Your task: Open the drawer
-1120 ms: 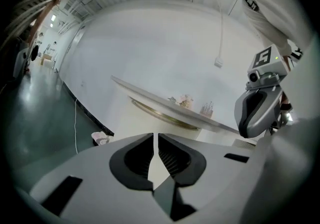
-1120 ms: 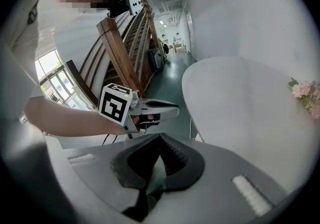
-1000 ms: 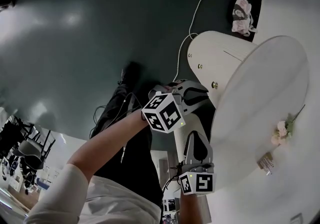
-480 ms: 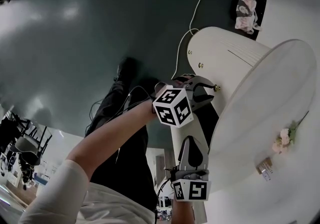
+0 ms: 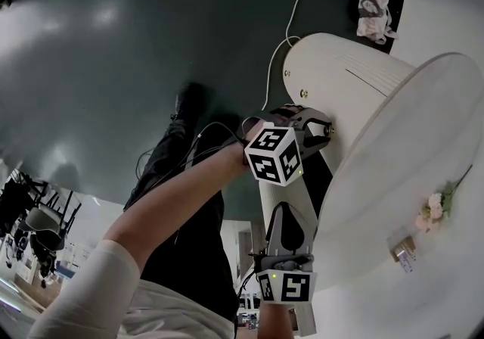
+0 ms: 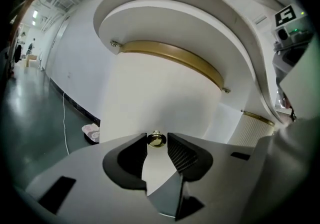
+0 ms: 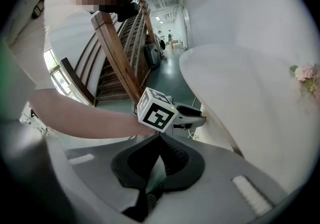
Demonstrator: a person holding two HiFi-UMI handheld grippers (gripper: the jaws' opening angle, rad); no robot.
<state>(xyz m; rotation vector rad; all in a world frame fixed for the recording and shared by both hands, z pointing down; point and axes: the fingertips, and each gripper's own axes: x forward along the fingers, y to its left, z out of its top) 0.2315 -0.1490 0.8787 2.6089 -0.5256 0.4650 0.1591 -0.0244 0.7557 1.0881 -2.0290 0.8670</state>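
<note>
Left gripper (image 6: 157, 143): fingers were opening; brass knob (image 6: 156, 139) sat between their tips, ungripped, on the curved drawer front (image 6: 165, 93). Right gripper (image 7: 159, 140): fingers closed, empty. Hazard: an off-centre closure would probably slip off the small knob.

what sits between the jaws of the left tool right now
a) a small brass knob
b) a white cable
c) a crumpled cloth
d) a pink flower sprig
a: in the left gripper view the small round brass knob on the white curved drawer front sits in the gap between the jaws of the left tool, which are opening and not pressing on it.
</note>
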